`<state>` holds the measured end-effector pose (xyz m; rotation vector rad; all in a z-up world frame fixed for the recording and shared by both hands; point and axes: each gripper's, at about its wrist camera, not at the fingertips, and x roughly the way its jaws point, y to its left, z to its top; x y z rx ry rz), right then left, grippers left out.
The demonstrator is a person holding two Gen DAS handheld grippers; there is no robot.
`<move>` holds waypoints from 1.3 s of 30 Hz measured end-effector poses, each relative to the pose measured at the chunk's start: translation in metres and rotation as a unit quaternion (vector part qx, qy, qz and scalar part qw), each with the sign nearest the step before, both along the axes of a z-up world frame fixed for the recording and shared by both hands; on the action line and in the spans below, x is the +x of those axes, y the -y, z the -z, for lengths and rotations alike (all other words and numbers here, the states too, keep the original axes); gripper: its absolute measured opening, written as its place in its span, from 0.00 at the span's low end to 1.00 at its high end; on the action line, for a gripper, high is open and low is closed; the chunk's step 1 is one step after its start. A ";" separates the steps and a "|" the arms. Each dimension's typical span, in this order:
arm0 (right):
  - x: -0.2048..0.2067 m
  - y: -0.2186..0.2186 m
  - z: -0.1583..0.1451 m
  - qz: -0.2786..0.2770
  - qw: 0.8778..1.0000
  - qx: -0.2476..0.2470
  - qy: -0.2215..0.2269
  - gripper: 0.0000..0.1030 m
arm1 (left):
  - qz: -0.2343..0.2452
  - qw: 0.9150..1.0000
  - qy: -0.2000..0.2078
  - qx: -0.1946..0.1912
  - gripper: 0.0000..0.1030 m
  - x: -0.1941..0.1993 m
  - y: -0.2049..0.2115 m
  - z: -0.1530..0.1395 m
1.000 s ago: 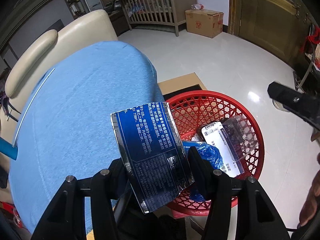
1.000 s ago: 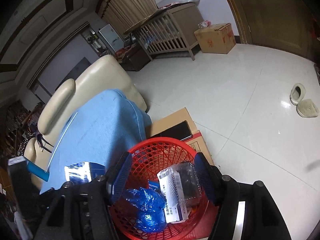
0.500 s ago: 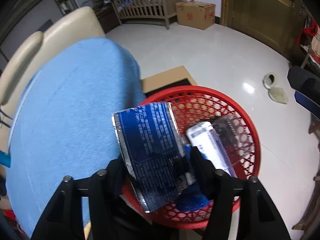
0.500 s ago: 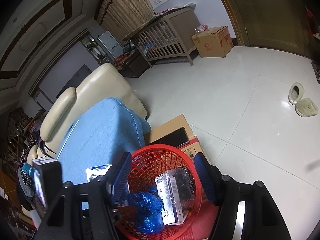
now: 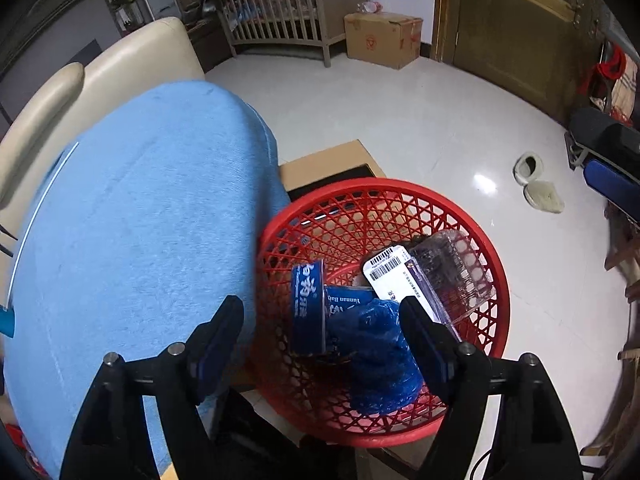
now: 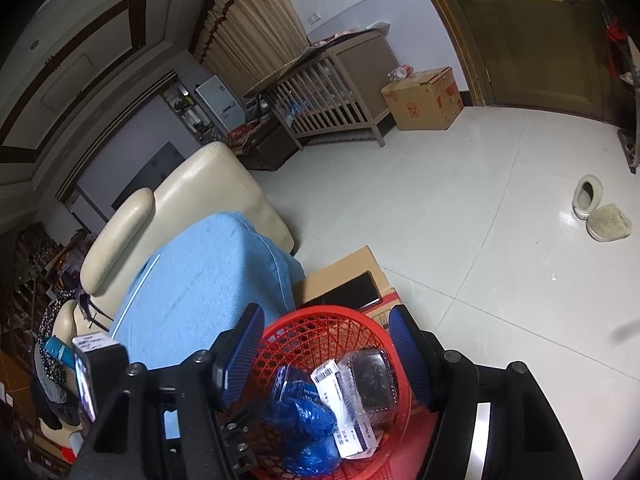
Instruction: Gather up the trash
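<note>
White tile floor, a sofa under a blue cover, and a red basket sitting on a cardboard box just beside the sofa.

I hold the left gripper above the basket's near rim, jaws spread wide with nothing between them. The blue wrapper lies inside the basket, free of both fingers, leaning on a blue bag. Its long axis runs from the near rim toward the basket's middle, printed face turned toward the sofa; it stands on edge, not flat. Beside it rest a barcoded packet and a clear tray.

My right gripper hovers over the same basket, jaws wide apart and empty, apparently parked out of the drop path.

Judgement: the wrapper is deposited. Holding directly over the opening suits a clean drop. Further trash is not visible on the cover.
</note>
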<state>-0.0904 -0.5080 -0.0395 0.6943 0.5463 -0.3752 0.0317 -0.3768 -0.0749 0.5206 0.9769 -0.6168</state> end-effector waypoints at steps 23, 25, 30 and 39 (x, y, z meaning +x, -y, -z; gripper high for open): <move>0.006 -0.136 0.001 -0.069 0.983 -0.149 -0.082 0.79 | -0.113 0.981 0.112 -0.115 0.82 -0.004 -0.161 -0.073; 0.006 -0.148 0.008 -0.078 0.980 -0.157 -0.093 0.79 | -0.118 0.979 0.106 -0.125 0.82 -0.006 -0.171 -0.071; 0.004 -0.159 0.012 -0.071 0.976 -0.173 -0.109 0.79 | -0.129 0.978 0.095 -0.136 0.82 -0.004 -0.189 -0.065; 0.005 -0.162 0.008 -0.059 0.975 -0.180 -0.116 0.79 | -0.121 0.978 0.078 -0.151 0.82 -0.004 -0.190 -0.060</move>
